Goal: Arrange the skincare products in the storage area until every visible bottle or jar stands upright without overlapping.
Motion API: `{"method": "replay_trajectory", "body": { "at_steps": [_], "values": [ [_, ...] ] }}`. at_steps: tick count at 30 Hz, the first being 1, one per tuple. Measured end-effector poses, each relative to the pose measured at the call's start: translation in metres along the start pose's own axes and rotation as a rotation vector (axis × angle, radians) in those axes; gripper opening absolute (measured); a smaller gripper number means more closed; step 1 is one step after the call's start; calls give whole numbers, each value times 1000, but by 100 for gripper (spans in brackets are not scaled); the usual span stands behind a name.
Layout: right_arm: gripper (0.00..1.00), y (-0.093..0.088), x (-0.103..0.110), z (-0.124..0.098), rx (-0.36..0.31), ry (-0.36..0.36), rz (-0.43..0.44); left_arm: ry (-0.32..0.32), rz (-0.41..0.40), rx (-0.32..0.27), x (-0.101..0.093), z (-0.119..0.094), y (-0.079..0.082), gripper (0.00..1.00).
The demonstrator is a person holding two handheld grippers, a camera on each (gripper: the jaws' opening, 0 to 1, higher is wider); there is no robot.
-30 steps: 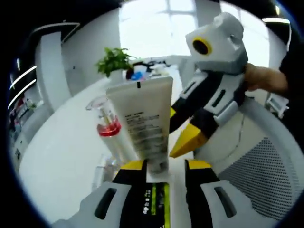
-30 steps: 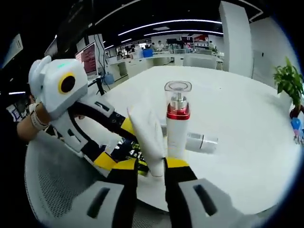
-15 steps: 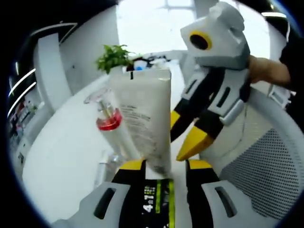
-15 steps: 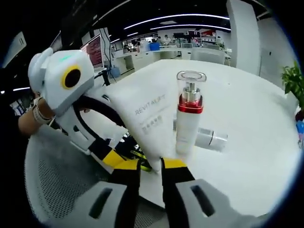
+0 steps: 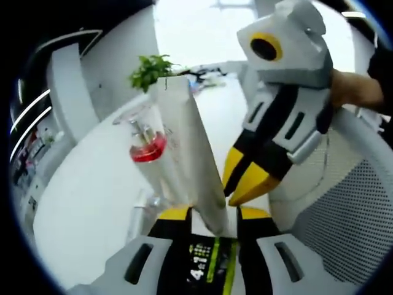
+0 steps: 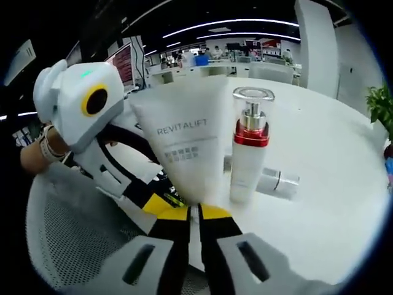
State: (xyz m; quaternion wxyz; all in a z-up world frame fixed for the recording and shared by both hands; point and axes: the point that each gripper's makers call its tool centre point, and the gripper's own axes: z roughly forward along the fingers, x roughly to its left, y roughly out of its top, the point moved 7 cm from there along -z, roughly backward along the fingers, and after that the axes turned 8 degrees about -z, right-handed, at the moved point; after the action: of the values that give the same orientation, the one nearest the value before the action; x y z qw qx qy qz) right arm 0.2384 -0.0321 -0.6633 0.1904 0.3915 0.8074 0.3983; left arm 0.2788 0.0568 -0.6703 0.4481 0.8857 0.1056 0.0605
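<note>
A white tube (image 6: 184, 141) marked REVITALIFT stands cap-down with its flat face toward the right gripper view; in the left gripper view the tube (image 5: 193, 153) is edge-on. My right gripper (image 6: 195, 212) is shut on its lower end, and it enters the left gripper view (image 5: 242, 181) from the right. My left gripper (image 5: 213, 214) is open, its jaws standing either side of the tube's base with gaps; it appears at the left of the right gripper view (image 6: 153, 200). Just behind stands an upright white pump bottle (image 6: 250, 153) (image 5: 147, 147) with a red collar and clear cap.
A small silvery bottle (image 6: 276, 180) (image 5: 138, 212) lies on its side on the white round table (image 6: 331, 203). A black-and-green packet (image 5: 206, 270) lies under my left gripper. A grey mesh chair (image 5: 344, 233) (image 6: 67, 239) is close by. A potted plant (image 5: 150, 67) stands at the table's far edge.
My right gripper's jaws have drawn together onto the tube's lower end. The tube has turned: edge-on to the left gripper view, face-on to the right one.
</note>
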Motion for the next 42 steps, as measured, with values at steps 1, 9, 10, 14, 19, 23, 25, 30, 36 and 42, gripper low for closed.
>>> {"method": "replay_trajectory", "body": {
  "at_steps": [1, 9, 10, 14, 19, 23, 25, 30, 36, 42],
  "values": [
    [4, 0, 0, 0, -1, -1, -1, 2, 2, 0, 0, 0, 0, 24],
    [5, -1, -2, 1, 0, -12, 1, 5, -11, 1, 4, 4, -1, 20],
    [5, -1, -2, 1, -1, -13, 2, 4, -12, -1, 4, 4, -1, 20],
    [7, -1, -3, 0, 6, -25, -17, 7, -6, 3, 4, 2, -2, 17],
    [12, -1, -7, -1, 5, -39, -1, 3, -9, 3, 5, 2, -2, 16],
    [14, -2, -12, -2, 3, -58, 6, 0, -12, 2, 6, 1, -3, 16],
    [16, -3, -14, -1, 4, -61, 5, -3, -10, 2, 6, 1, -3, 16],
    [16, -7, -15, 5, 33, -51, -15, -4, -8, -2, 6, 1, -3, 17],
    [16, -8, -13, 10, 46, -32, -50, 6, -12, 11, 5, 7, -5, 18],
    [13, -8, -13, 12, 51, -27, -64, 12, -21, 22, 6, 12, -8, 19]
  ]
}}
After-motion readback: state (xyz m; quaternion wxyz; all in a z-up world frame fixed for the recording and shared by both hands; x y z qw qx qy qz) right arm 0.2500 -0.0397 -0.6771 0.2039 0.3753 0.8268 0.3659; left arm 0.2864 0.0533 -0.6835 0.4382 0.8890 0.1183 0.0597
